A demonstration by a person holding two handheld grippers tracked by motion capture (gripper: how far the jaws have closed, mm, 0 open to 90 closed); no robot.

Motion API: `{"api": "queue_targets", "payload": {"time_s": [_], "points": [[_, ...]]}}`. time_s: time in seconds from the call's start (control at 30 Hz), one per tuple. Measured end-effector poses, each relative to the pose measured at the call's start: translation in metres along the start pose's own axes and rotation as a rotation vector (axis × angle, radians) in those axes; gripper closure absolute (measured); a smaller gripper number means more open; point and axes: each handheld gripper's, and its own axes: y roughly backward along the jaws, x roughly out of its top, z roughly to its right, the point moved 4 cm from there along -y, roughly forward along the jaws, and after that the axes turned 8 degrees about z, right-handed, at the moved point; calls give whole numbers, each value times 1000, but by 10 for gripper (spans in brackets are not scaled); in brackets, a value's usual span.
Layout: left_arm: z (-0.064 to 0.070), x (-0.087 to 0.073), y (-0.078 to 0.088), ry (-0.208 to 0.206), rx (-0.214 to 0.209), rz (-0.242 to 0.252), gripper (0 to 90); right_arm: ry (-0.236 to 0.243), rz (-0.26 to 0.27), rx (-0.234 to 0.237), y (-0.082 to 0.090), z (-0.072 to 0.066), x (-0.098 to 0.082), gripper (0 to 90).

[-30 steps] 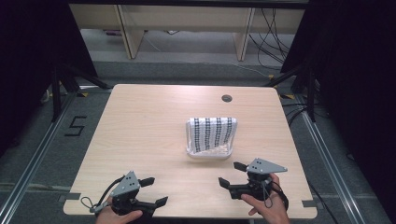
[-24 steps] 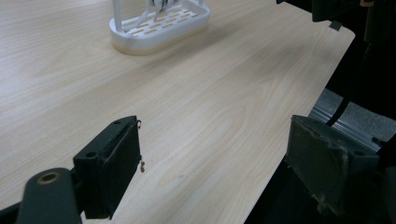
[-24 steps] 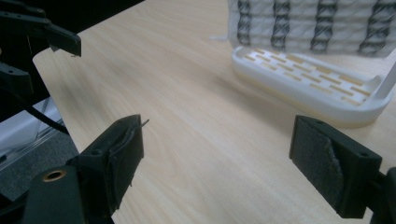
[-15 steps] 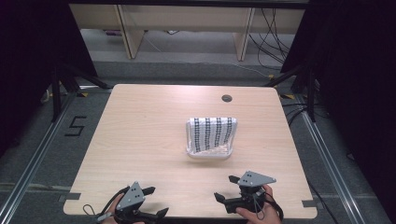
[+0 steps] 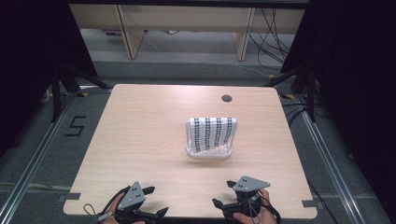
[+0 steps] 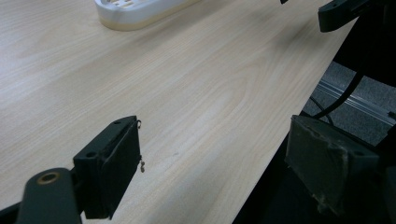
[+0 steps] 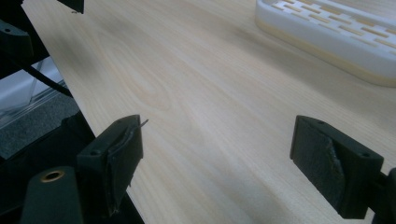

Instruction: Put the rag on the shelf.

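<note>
While both hands sit low at the bottom edge of the high view, the left gripper [image 5: 152,201] at lower left hovers over the table [image 5: 140,135] with jaws apart and empty. At centre lies the white tray [image 5: 210,152] under a striped cloth [image 5: 212,133]. At lower right, the right gripper [image 5: 223,194] gapes wide, holding nothing.

Both my tongs wide open, low at the near edge

My left tongs [image 5: 154,201] sit at the near left of the tabletop [image 5: 140,140], jaws spread wide with nothing between them. My right tongs [image 5: 223,194] sit level with them, well apart to the right, jaws just as wide, my right hand [image 5: 250,215] gripping from behind.
</note>
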Motion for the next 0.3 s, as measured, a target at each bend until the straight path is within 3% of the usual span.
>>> {"api": "queue_targets", "payload": {"time_s": [0.03,0.3], "points": [[2,0,-2,19,-5,14,170,4,-13,4,0,-2,0,182],[2,-1,-3,30,-3,14,170,7,-7,-2,0,-1,0,182]]}}
